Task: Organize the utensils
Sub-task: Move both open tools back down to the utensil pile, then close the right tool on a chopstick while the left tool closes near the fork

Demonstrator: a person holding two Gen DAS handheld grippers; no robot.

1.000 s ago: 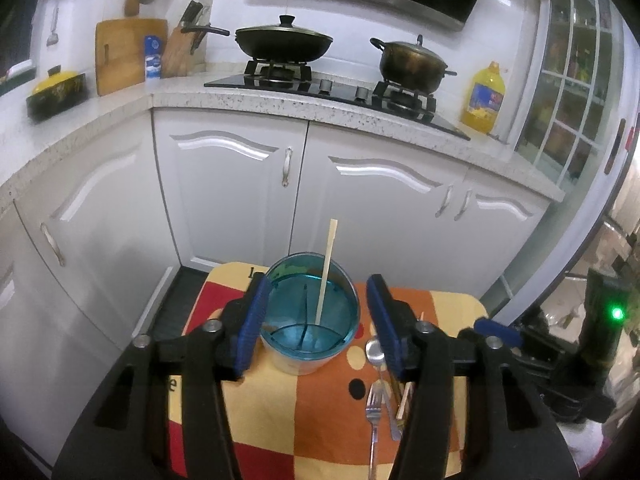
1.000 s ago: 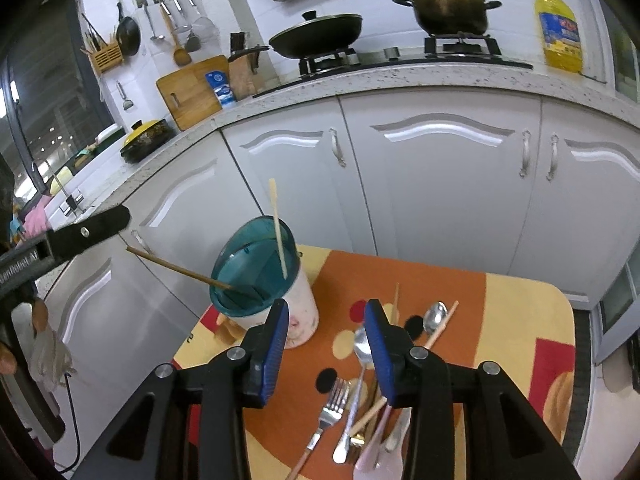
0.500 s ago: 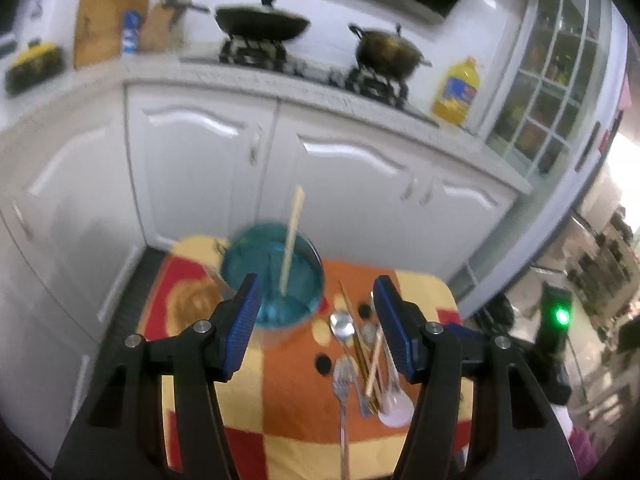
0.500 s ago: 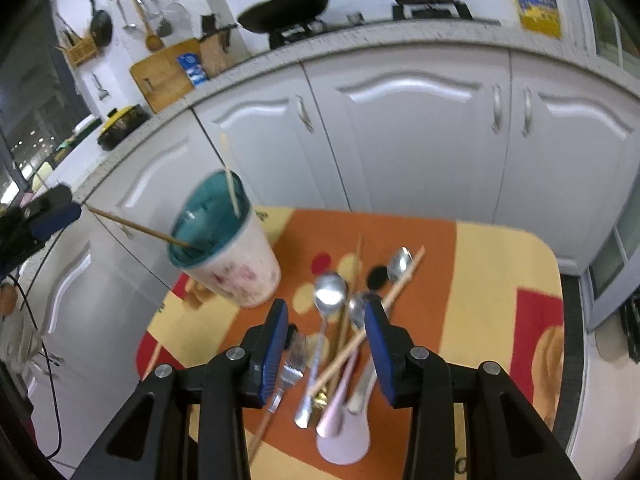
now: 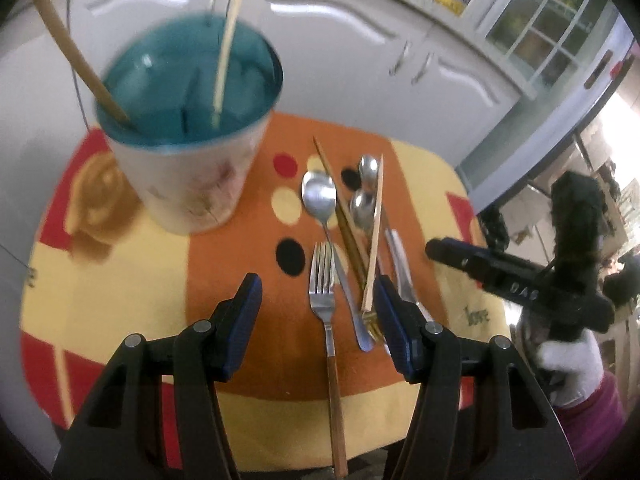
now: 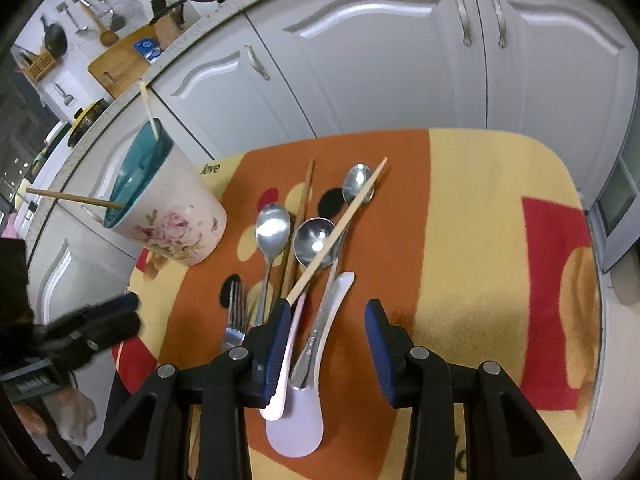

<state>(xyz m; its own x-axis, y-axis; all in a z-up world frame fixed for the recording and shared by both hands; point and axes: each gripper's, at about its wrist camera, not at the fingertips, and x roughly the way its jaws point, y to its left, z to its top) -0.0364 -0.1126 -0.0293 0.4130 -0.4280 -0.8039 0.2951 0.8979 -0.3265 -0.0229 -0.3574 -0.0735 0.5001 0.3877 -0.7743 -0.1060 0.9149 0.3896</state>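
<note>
While both tongs hovered over the patterned counter (image 6: 480,208), nothing was gripped. Left tongs (image 5: 318,304) stood wide open, pads clear of everything. Right tongs (image 6: 326,328) were part open and empty too, though the left pad sat right against the white spoon (image 6: 296,432); can't tell if it touched.

Utensil pile lay centre of both views: wood-handled fork (image 5: 324,308), large steel spoon (image 5: 319,196), dark chopstick pair (image 5: 344,216), pale chopstick (image 5: 374,236) crossing the heap. Holder cup (image 5: 192,148) stood upright at upper left, well apart from the pile, with two chopsticks already in it.

Key relation: in the left wrist view the fork ran bottom to top, straight between the pads, long axis along the tongs' pointing line, not across it. My read: left hand was nearer the fork and just needed to drop and close on the neck. Right tongs straddled the white spoon and a steel handle (image 6: 320,332), same lengthwise alignment, so risk of pinching two at once.
</note>
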